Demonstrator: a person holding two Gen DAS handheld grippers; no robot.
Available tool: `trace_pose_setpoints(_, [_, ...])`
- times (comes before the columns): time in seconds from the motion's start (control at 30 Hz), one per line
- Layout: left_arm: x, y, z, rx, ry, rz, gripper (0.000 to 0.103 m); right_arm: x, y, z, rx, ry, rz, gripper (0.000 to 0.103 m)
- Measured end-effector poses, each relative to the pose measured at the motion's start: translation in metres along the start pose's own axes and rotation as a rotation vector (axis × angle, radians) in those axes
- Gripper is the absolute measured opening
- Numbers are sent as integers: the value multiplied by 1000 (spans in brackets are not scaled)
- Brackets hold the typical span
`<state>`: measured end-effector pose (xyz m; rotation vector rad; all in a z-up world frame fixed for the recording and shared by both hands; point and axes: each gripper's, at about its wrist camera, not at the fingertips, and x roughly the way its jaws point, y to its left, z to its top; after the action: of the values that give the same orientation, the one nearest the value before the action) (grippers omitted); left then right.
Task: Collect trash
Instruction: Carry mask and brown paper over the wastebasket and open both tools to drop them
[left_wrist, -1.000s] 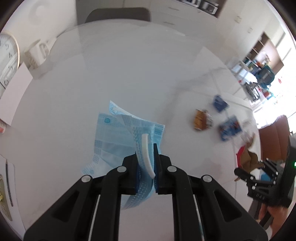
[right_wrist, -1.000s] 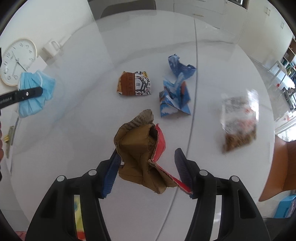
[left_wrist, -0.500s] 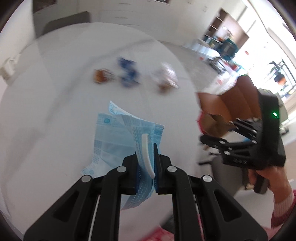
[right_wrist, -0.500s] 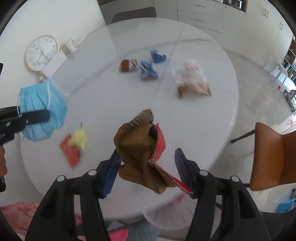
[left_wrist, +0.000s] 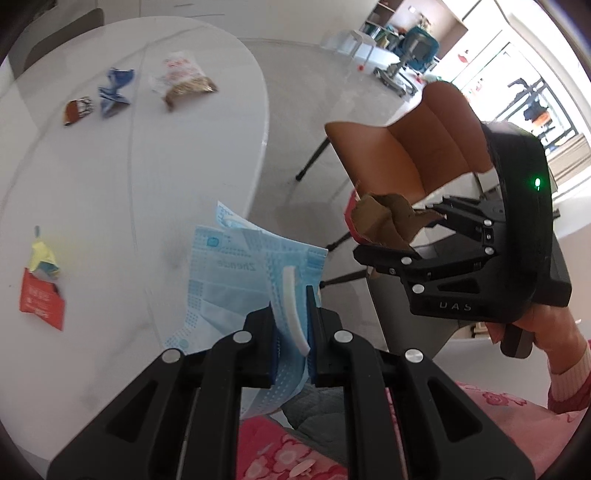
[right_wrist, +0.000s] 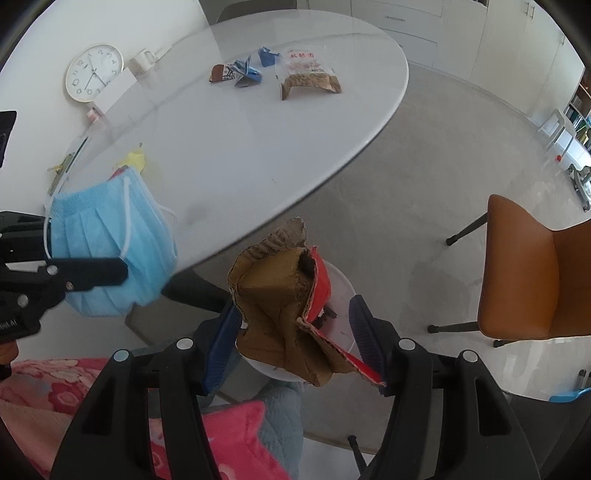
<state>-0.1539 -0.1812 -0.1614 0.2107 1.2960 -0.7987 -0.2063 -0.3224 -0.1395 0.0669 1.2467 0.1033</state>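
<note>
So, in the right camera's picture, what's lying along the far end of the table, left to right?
Wall clock → white mug → brown wrapper → blue folded wrapper → clear snack bag.

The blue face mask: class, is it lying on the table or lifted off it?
Lifted off: the left claw holds the face mask in the air.

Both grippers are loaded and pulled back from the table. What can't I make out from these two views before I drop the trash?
- Trash bin: in neither view.
- Red packet: in the right wrist view the blue mask covers nearly all of it.
- Snack bag print: too small to read.
- Crumpled cardboard: hides the floor under the right gripper.
- Left gripper: its mask blocks the table edge nearby.
</note>
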Motion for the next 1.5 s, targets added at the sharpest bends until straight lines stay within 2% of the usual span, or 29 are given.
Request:
trace_pose_setpoints(0.5, [23, -12, -3, 65, 69, 79, 11, 11, -8, -5, 14, 5, 21, 61])
trace_pose_setpoints(0.73, [39, -20, -2, 99, 114, 77, 13, 14, -10, -9, 25, 7, 22, 61])
trace_pose_setpoints(0.77, [40, -21, -2, 99, 121, 79, 16, 14, -11, -9, 26, 9, 22, 61])
trace_pose_setpoints(0.8, [41, -22, -2, 99, 124, 83, 28, 15, -12, -10, 26, 11, 22, 61])
trace_pose_setpoints(0.87, [41, -24, -2, 101, 111, 93, 56, 15, -14, -10, 27, 13, 21, 61])
trace_pose_setpoints(0.97, [36, -30, -2, 122, 85, 96, 68, 15, -15, -12, 28, 14, 19, 61])
trace_pose_setpoints(1.23, [39, -33, -1, 126, 89, 112, 73, 16, -18, -12, 35, 14, 17, 61])
trace_pose_setpoints(1.5, [30, -24, -2, 87, 66, 140, 79, 19, -18, -12, 30, 23, 25, 62])
